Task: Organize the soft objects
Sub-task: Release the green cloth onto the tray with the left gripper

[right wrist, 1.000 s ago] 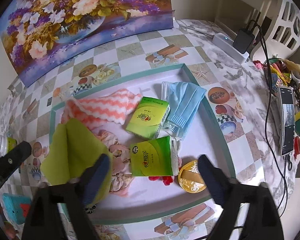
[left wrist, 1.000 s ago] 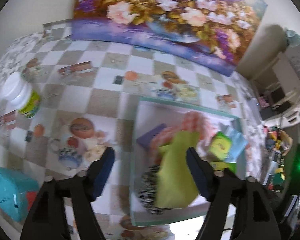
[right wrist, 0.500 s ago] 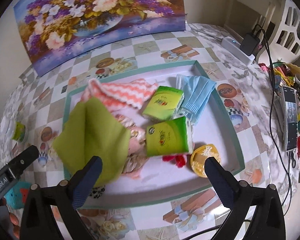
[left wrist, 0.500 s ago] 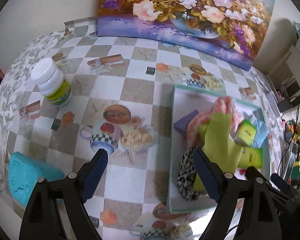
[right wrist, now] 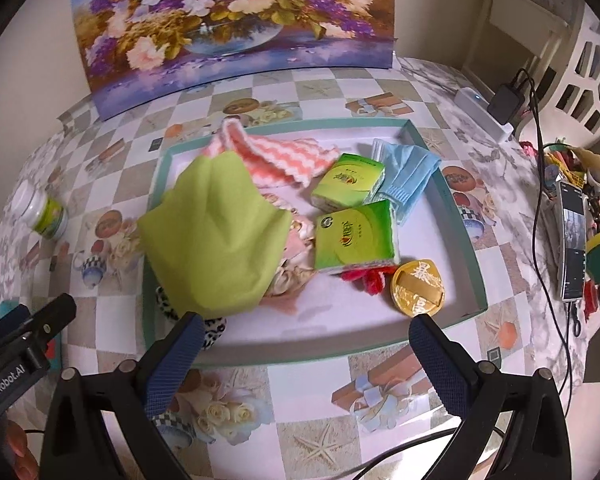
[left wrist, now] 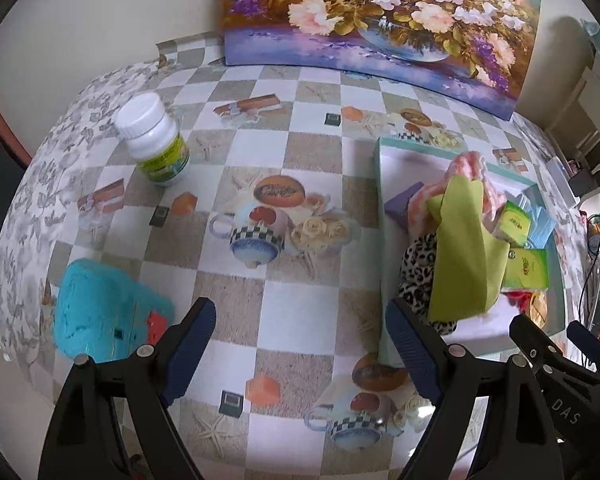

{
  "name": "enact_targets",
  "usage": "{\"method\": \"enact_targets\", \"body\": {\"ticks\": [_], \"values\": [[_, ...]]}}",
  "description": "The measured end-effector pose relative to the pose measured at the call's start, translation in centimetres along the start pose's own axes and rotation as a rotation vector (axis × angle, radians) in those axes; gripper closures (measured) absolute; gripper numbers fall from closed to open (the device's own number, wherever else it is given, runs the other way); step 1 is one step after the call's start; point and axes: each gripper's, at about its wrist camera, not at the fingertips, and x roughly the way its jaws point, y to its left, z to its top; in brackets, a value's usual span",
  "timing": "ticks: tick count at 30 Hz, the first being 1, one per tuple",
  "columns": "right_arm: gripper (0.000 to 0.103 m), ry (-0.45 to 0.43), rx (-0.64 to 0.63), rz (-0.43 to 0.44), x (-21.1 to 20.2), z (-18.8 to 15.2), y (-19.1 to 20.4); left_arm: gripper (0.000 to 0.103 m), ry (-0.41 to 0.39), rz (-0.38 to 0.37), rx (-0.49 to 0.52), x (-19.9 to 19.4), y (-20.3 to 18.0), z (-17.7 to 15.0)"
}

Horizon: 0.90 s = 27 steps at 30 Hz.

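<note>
Both grippers' jaws are apart, just widened, holding nothing; only the right gripper [right wrist: 302, 354] view shows the gold coin [right wrist: 419, 287], while the left gripper [left wrist: 300, 344] view shows the teal sponge [left wrist: 100, 312].

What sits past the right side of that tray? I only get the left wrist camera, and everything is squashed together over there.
Observer: A phone lies flat on the table, screen up. It is to the right of the tray and clear of its wall.
Operator: And is the other gripper holding any of the soft things? I only see a bit of it.
Observer: No. The right gripper is open above the tray's near edge. Its jaws have just been opening, with nothing between them.
</note>
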Motion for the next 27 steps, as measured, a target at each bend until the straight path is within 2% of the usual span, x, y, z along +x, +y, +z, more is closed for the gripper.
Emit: {"method": "enact_targets", "body": {"ticks": [14,27], "values": [[0.0,-0.018,-0.047,-0.007,-0.8,-0.9,1.2,0.016,0.002,0.104,0.03,-0.6,0.9,-2.0],[0.0,-0.037,-0.065,-0.008,-1.2,-0.6,1.4,0.016,-0.03,0.118,0.012,-1.3,1.6,-1.5]]}}
